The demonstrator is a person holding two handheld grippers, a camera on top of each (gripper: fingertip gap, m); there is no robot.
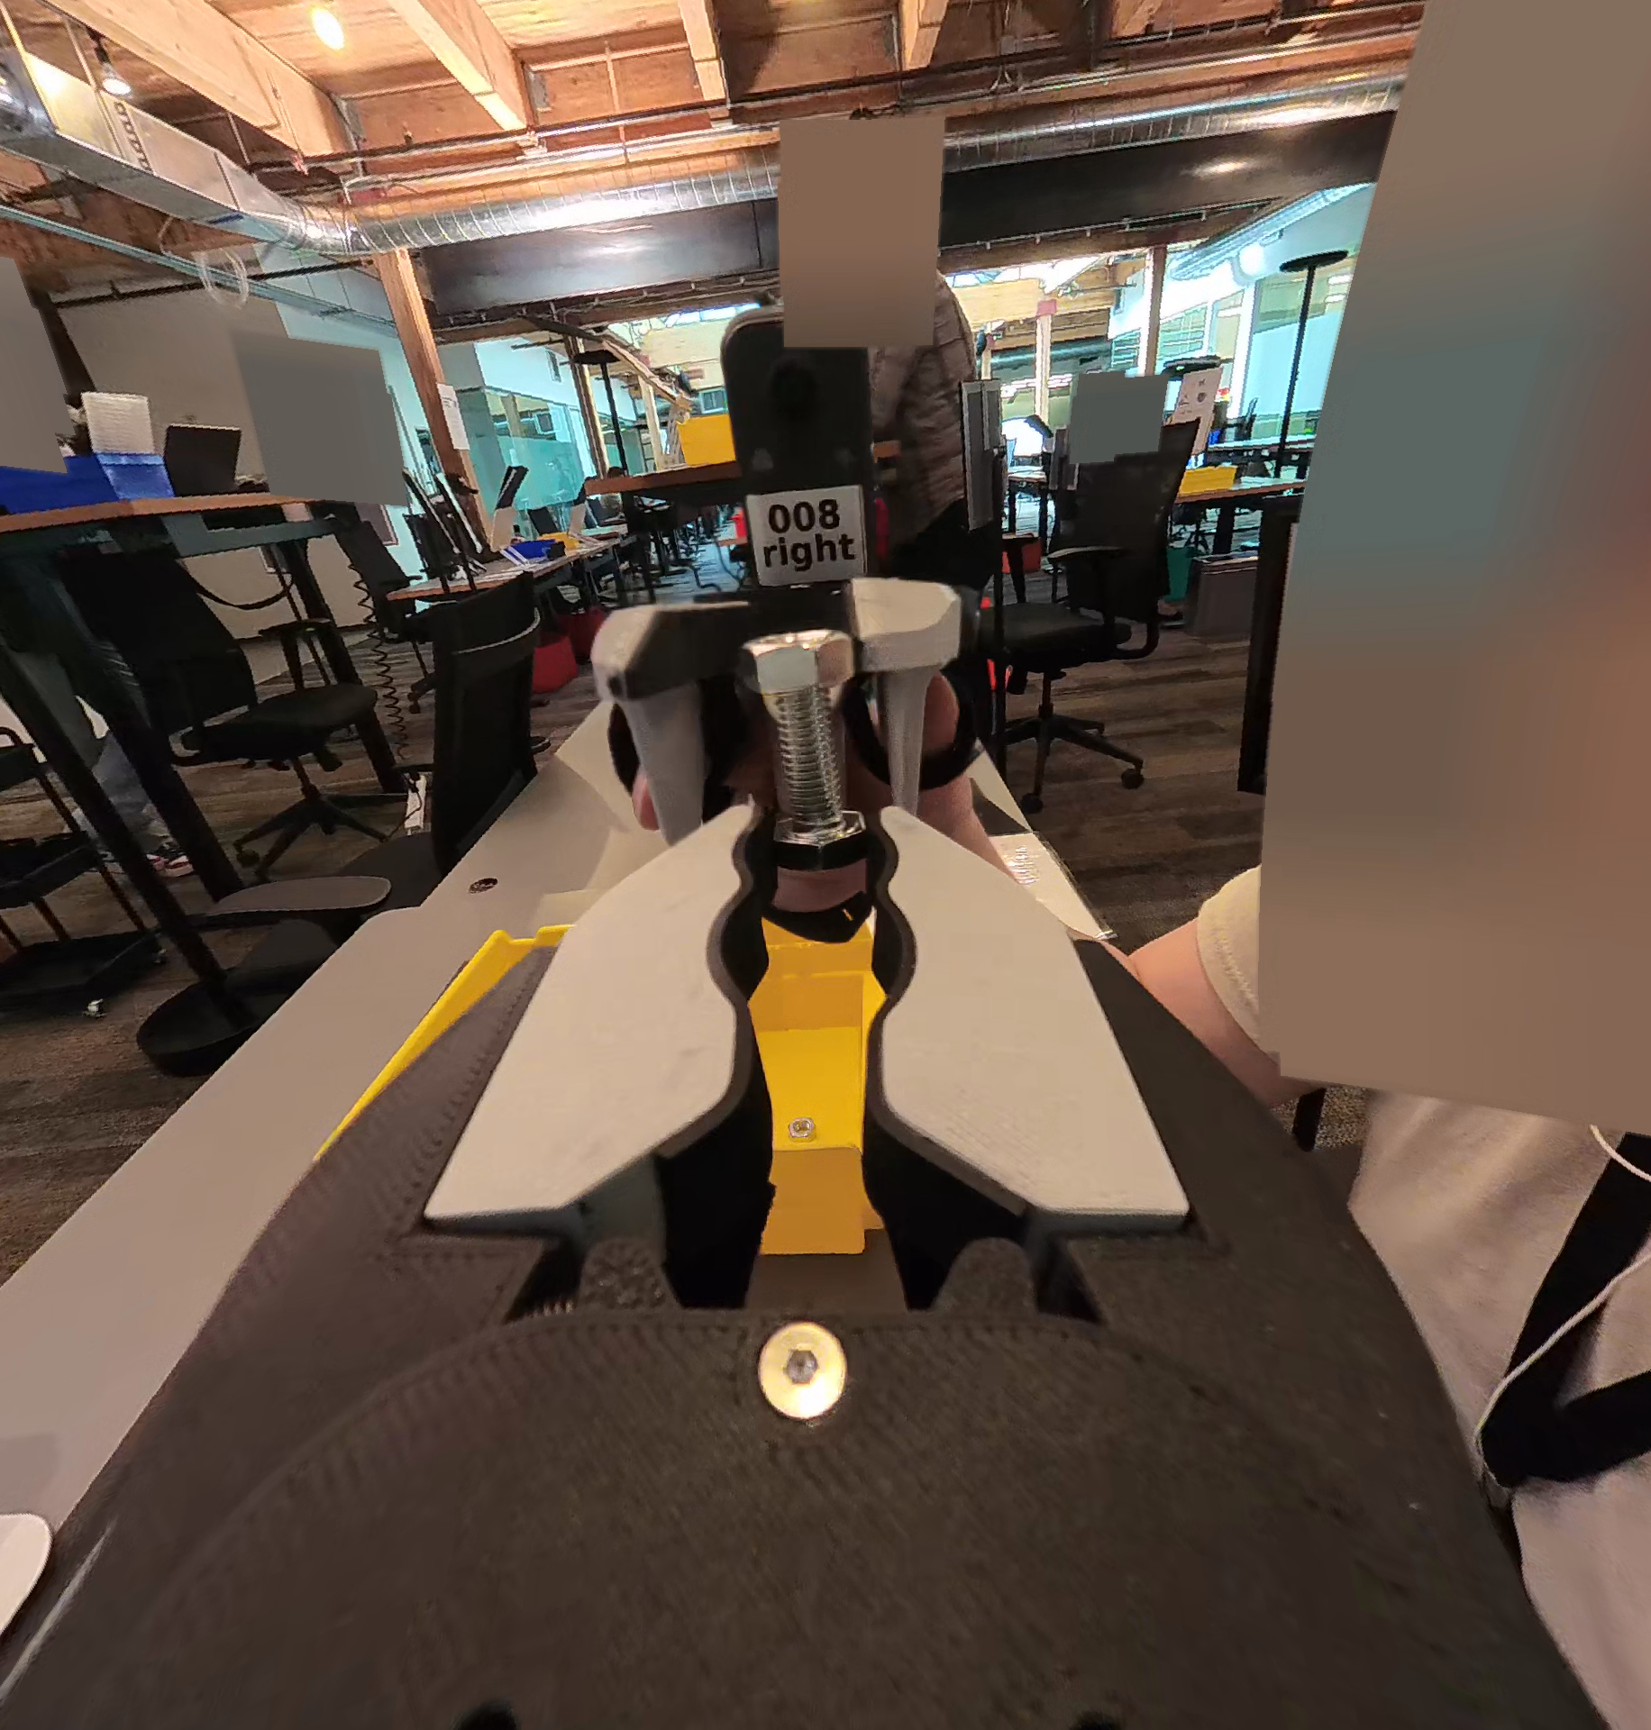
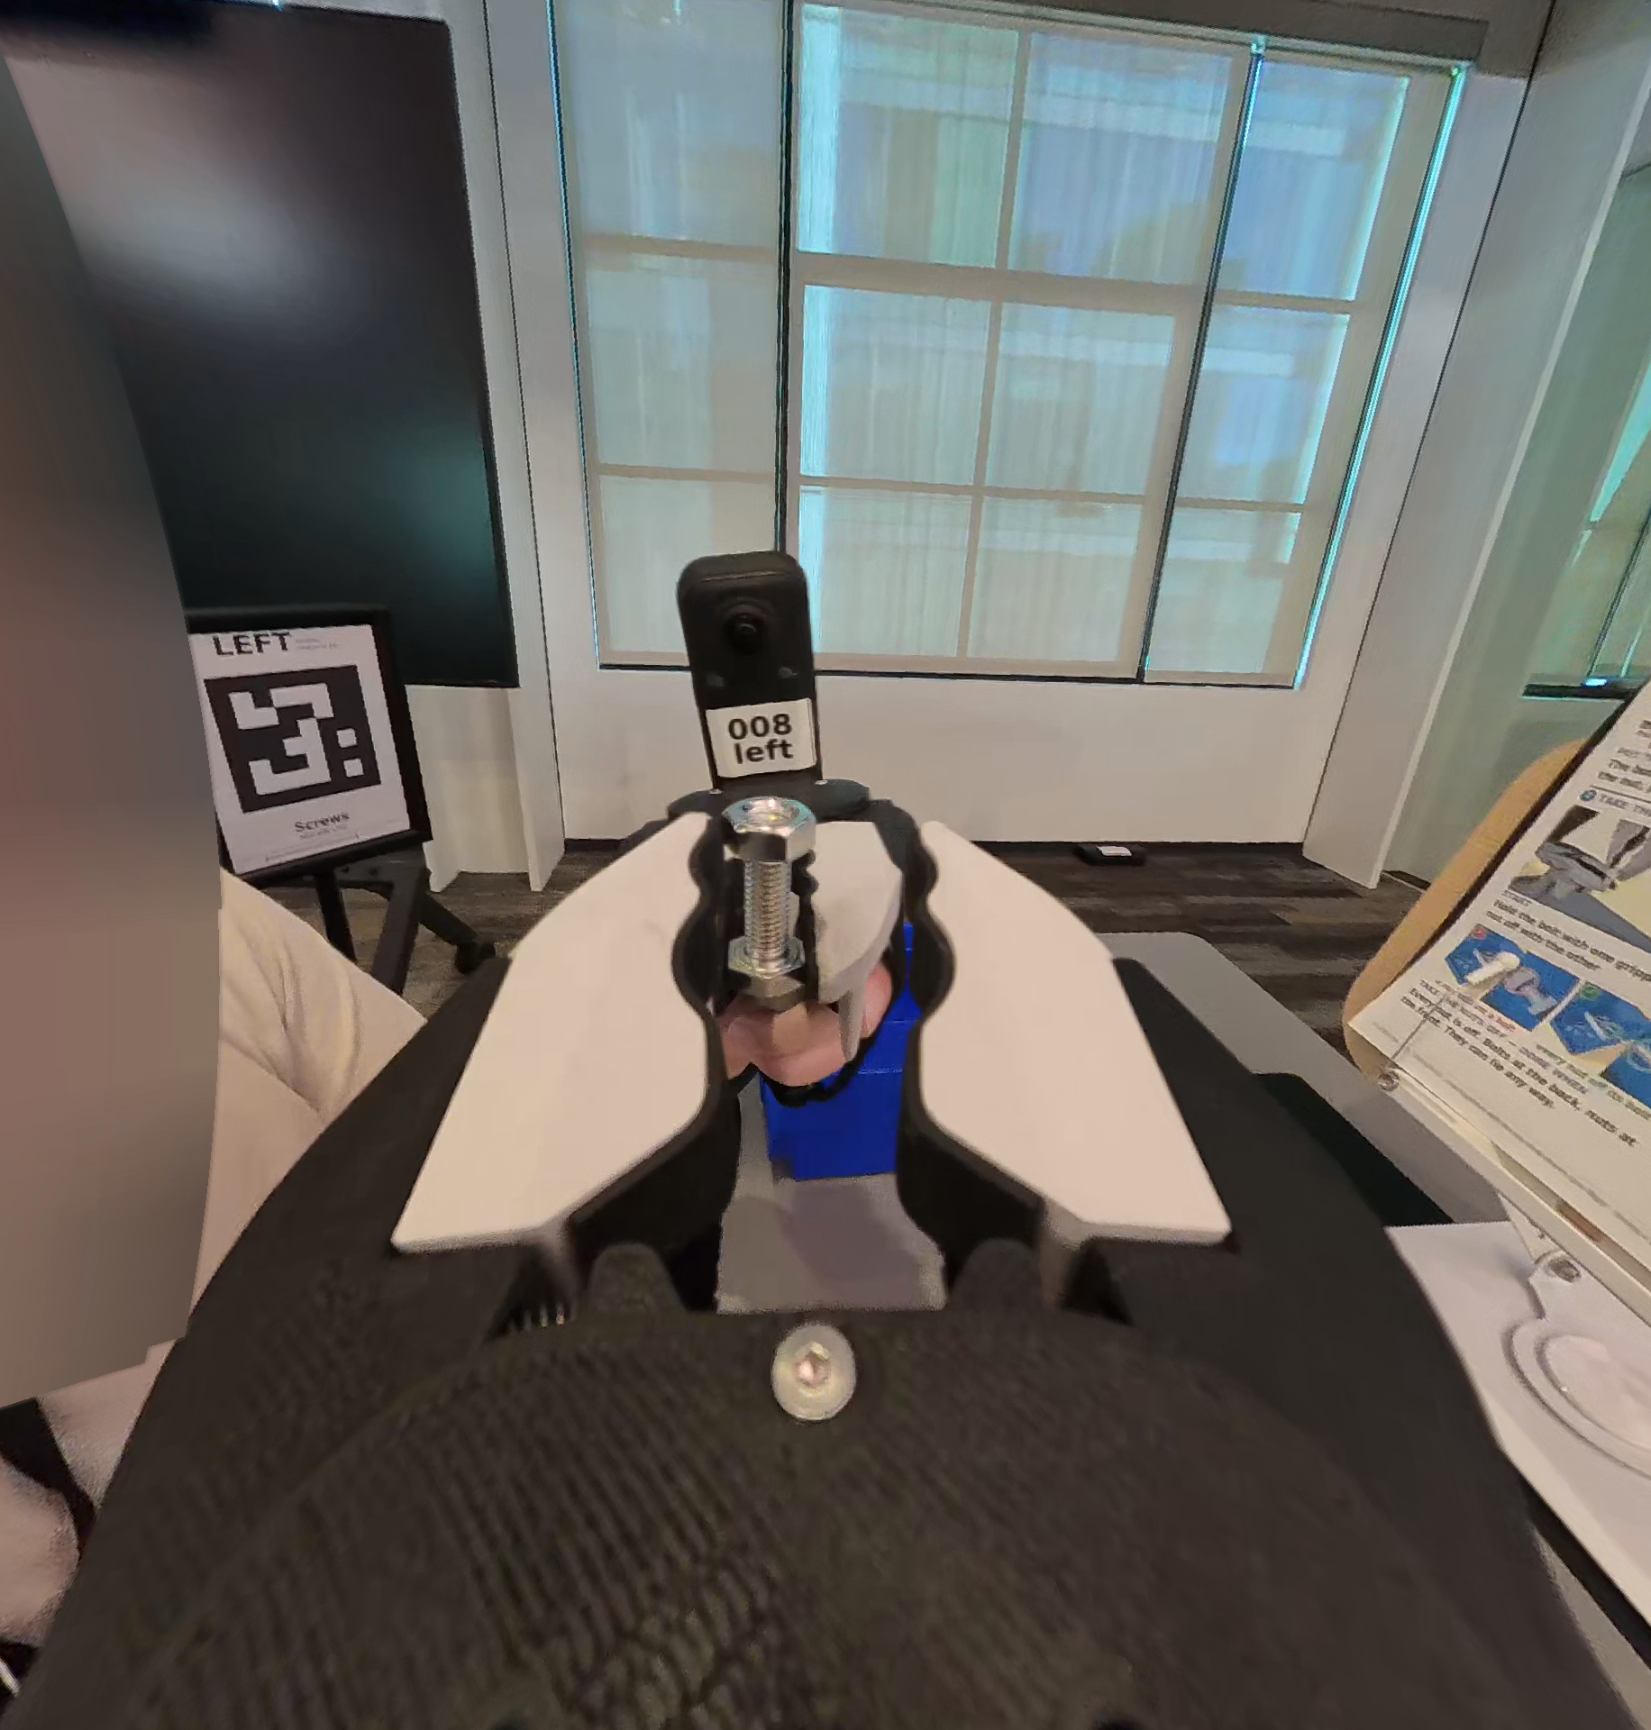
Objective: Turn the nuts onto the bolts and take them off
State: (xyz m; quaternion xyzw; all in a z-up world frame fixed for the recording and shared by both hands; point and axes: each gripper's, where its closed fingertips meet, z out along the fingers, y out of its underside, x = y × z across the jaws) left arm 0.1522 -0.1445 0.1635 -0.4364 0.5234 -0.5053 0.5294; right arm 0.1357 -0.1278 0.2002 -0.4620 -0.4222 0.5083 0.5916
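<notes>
A silver bolt stands roughly upright between the two facing grippers, head up, and also shows in the right wrist view. A silver nut sits low on its thread and shows in the right wrist view too. My left gripper is shut on the nut at its fingertips. My right gripper faces it and looks shut on the bolt head. One left finger sits inside the right gripper's gap. The hands behind the grippers are mostly hidden.
A yellow bin lies under the left gripper on a white table. A blue bin lies under the right gripper. An instruction sheet on a stand is at the right, a marker sign on an easel at the left. A person's sleeve is close by.
</notes>
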